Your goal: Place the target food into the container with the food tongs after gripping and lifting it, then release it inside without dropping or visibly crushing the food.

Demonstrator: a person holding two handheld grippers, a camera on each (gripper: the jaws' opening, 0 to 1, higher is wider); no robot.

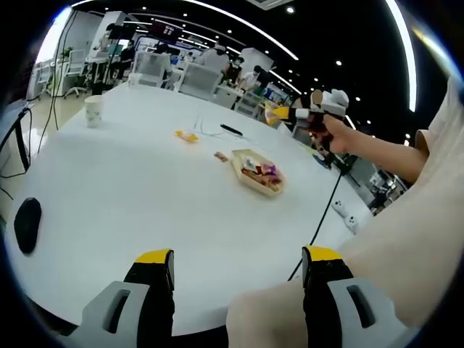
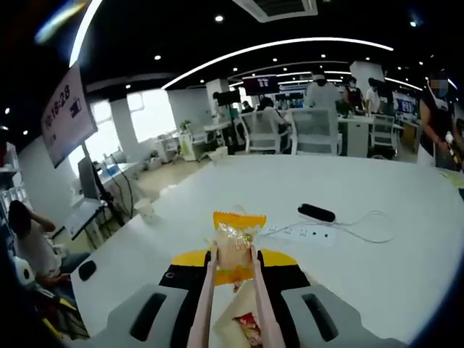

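Observation:
A shallow beige container (image 1: pixel 257 172) holding several wrapped snacks sits on the white table (image 1: pixel 130 188). My left gripper (image 1: pixel 238 259) is open and empty near the table's front edge. A hand holds my right gripper (image 1: pixel 320 109) in the air beyond and right of the container. In the right gripper view, my right gripper (image 2: pixel 233 265) is shut on pinkish food tongs (image 2: pixel 205 304). The tongs pinch an orange-yellow wrapped snack (image 2: pixel 235 245), which also shows as a yellow snack (image 1: pixel 275 112) in the left gripper view. Part of the container (image 2: pixel 245 326) lies just beneath the tongs.
Two loose snacks (image 1: pixel 187 135) (image 1: pixel 220 156) lie left of the container. A paper cup (image 1: pixel 93 111) stands far left and a black mouse (image 1: pixel 27 223) lies near the left edge. A power strip (image 2: pixel 301 233), a black remote (image 2: pixel 317 212) and a cable cross the table. People and chairs stand behind.

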